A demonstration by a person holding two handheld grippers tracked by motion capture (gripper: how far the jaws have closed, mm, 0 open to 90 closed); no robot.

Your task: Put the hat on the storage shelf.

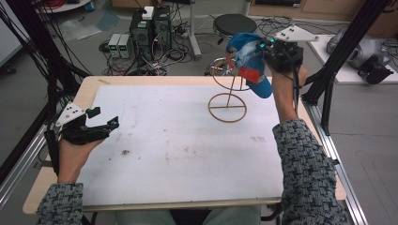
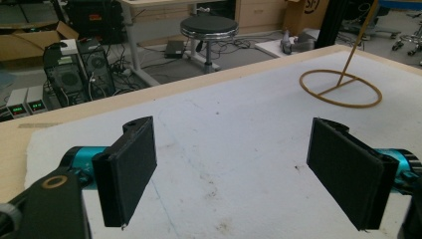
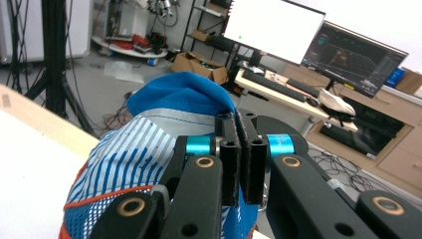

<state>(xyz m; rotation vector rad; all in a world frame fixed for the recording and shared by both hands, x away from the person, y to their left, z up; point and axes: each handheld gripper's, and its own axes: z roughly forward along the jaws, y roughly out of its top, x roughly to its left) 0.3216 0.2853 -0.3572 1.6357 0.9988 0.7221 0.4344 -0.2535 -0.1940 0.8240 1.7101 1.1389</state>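
L gripper (image 1: 104, 118) sits near-left over the white mat (image 1: 178, 140), held low in the person's L hand (image 1: 70, 152); jaws spread wide w/ nothing between them. In the left gripper view its pads (image 2: 127, 169) stand well apart, bare mat btwn them. Mat covers most of the wooden table (image 1: 42, 187), some small dark marks mid-mat.

Farther back, right of centre: thin wooden stand (image 1: 227, 107) w/ a ring base flat on the mat, upright rod, second ring up top. Nothing hangs on it. Same stand base shows far-right in the left gripper view (image 2: 341, 89).

R gripper (image 1: 263, 47) is raised at far-right, above and just right of the stand's top ring, jaws pressed together pinching a blue cap (image 1: 251, 65) w/ white stripes and red-orange trim. Cap hangs off the jaws in the air, apart from the mat; can't tell if it touches the top ring. In the right gripper view the jaws clamp the cap's fabric edge (image 3: 174, 99).

No containers on the table. Beyond the far edge: black stool (image 1: 233, 22), PC towers (image 1: 150, 28) on the floor.
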